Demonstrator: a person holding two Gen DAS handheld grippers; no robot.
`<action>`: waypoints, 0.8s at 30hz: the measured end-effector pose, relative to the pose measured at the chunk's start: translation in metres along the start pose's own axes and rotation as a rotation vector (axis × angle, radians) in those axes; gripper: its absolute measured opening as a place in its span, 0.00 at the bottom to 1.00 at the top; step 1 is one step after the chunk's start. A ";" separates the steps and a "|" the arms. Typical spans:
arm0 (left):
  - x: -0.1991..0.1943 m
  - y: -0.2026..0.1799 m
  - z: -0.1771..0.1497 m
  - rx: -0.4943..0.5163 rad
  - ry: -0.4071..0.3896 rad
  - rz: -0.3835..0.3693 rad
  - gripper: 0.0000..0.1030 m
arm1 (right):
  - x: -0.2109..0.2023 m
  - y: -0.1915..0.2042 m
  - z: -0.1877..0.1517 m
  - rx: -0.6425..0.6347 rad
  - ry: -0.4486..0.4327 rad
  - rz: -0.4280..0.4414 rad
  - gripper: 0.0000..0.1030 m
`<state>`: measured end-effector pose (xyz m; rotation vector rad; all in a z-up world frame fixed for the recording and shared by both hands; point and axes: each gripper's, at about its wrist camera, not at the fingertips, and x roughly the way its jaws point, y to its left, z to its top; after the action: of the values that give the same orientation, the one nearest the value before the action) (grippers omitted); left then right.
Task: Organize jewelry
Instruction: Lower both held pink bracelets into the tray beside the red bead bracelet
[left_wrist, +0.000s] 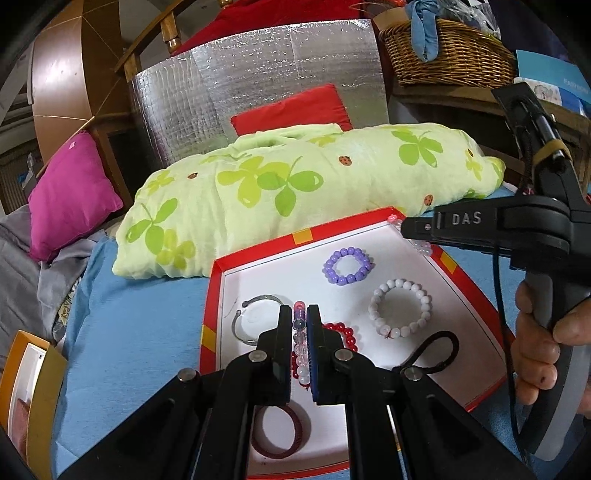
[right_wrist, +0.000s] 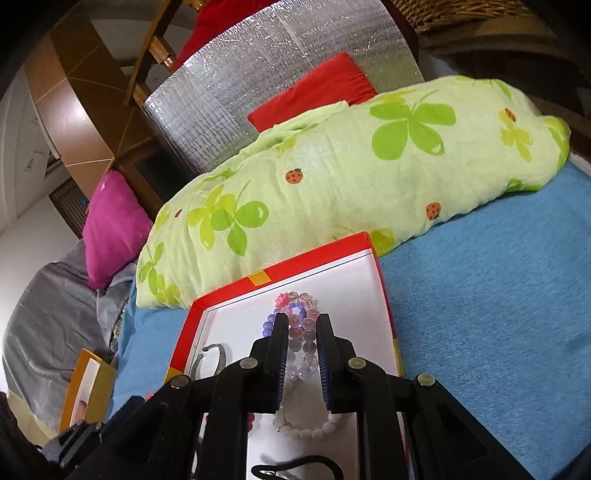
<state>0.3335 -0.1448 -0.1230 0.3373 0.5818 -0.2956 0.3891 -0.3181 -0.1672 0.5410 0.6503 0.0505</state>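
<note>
A red-rimmed white tray (left_wrist: 218, 306) (right_wrist: 184, 332) lies on a blue bed sheet. My left gripper (left_wrist: 299, 312) hangs over the tray's near side, shut on a bracelet of purple, pink and white beads (left_wrist: 298, 332). My right gripper (left_wrist: 406, 227) (right_wrist: 303, 319) is over the far right corner, shut on a clear-and-pink bead bracelet (right_wrist: 306, 354) (left_wrist: 424, 248). In the tray lie a purple bead bracelet (left_wrist: 347, 266), a white bead bracelet (left_wrist: 400, 308) (right_wrist: 314, 428), a red bead bracelet (left_wrist: 347, 336), a silver bangle (left_wrist: 255, 321) (right_wrist: 214, 354), a dark red ring (left_wrist: 280, 432) and a black hair tie (left_wrist: 432, 350).
A green clover-print pillow (left_wrist: 295, 192) (right_wrist: 351, 177) lies right behind the tray. A magenta cushion (left_wrist: 70, 195), a red cushion (left_wrist: 291, 110) and a silver foil panel (left_wrist: 258, 74) stand further back. An orange box (left_wrist: 33, 387) sits at the left. A person's hand (left_wrist: 535, 350) grips the right handle.
</note>
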 end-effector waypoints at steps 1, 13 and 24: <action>0.001 -0.001 0.000 0.002 0.001 0.001 0.08 | 0.001 0.001 0.000 -0.001 0.002 -0.001 0.16; 0.001 -0.004 -0.005 -0.004 0.020 -0.016 0.08 | 0.006 0.003 -0.003 -0.002 0.026 -0.016 0.16; 0.003 -0.007 -0.007 0.001 0.030 -0.021 0.08 | 0.010 0.003 -0.008 -0.017 0.043 -0.043 0.16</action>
<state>0.3302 -0.1485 -0.1320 0.3371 0.6154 -0.3111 0.3933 -0.3100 -0.1766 0.5106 0.7026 0.0270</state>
